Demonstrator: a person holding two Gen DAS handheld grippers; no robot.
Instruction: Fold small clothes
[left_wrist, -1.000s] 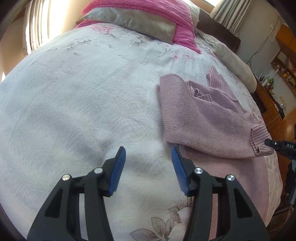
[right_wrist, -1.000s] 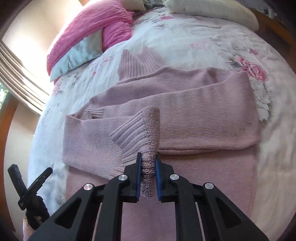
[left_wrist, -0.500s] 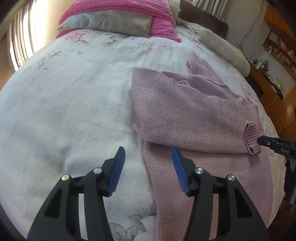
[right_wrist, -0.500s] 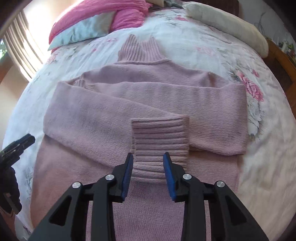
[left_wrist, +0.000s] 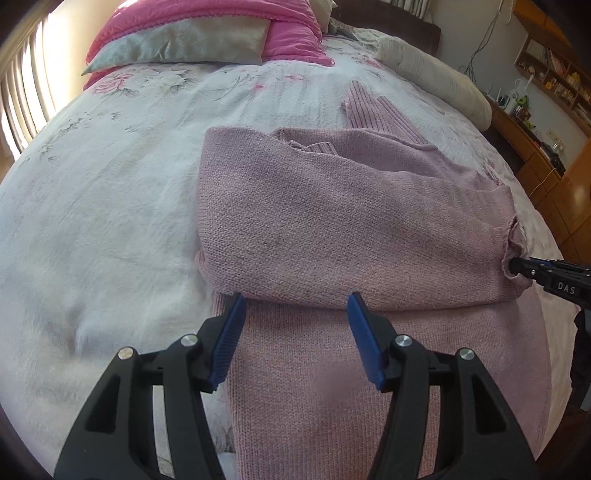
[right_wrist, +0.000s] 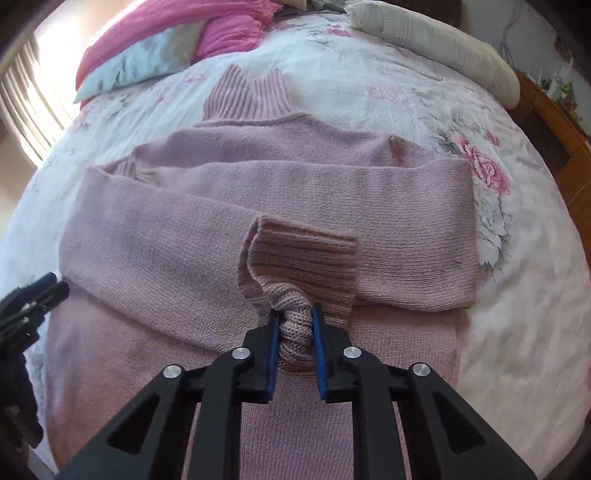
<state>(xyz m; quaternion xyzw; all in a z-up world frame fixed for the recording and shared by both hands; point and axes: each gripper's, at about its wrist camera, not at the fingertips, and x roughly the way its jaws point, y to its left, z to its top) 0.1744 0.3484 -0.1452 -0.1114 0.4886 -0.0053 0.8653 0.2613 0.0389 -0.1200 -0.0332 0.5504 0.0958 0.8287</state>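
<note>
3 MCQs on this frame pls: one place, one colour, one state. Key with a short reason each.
1. Where does the ribbed collar point?
A. toward the pillows
B. toward the grippers
C. off the bed's side

2. The sweater is:
A. grey
B. dusty pink
C. white

3. The right gripper is:
A. open over the bedspread
B. shut on the sleeve cuff
C. out of view

Key: A, the collar lies toward the pink pillow; B, the knit is pink throughout; B, bunched cuff knit sits between its blue pads, while the left gripper is open.
</note>
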